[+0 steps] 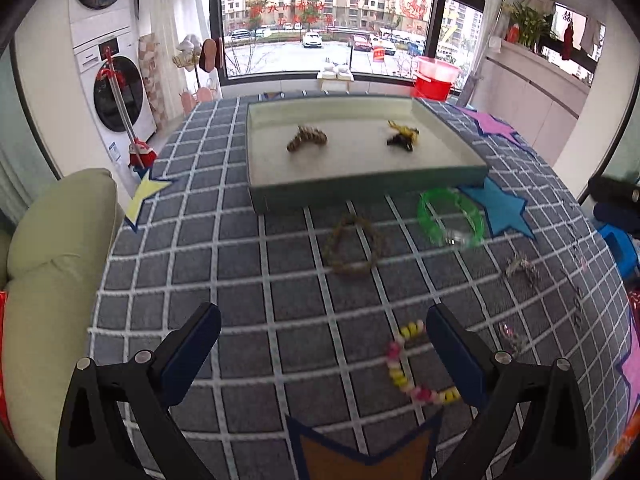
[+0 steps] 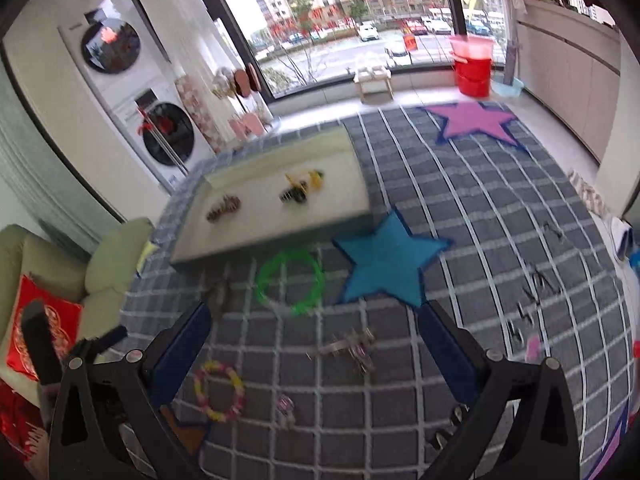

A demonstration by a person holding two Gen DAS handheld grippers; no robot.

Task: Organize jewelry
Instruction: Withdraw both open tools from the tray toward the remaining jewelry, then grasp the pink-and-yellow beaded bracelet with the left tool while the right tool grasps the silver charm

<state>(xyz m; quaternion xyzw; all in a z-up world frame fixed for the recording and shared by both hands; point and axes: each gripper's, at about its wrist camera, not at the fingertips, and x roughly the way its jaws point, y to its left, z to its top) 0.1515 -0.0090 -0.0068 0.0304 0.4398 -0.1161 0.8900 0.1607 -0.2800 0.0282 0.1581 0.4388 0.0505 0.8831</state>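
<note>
A shallow tray point(image 1: 452, 136) point(image 2: 352, 152) on the checked cloth holds a beige braided bracelet point(image 1: 306, 139) point(image 2: 223, 208) and a black-and-yellow piece point(image 1: 403, 136) point(image 2: 298, 190). In front of it lie a brown woven bracelet point(image 1: 352, 248), a green bangle point(image 1: 450, 218) point(image 2: 290, 280), a silver chain piece point(image 1: 520, 268) point(image 2: 354, 346) and a pink-and-yellow bead bracelet point(image 1: 408, 364) point(image 2: 220, 392). My left gripper point(image 1: 324, 344) hovers open over the cloth, the bead bracelet by its right finger. My right gripper point(image 2: 316, 344) is open above the silver piece.
Small clips and hairpins point(image 2: 536, 292) lie at the right of the cloth. Felt stars mark it: blue point(image 2: 388, 260), pink point(image 2: 476, 120), yellow point(image 1: 146, 196). A green sofa cushion point(image 1: 52, 264) borders the left edge. Red buckets point(image 1: 434, 76) and a washer point(image 1: 116, 96) stand beyond.
</note>
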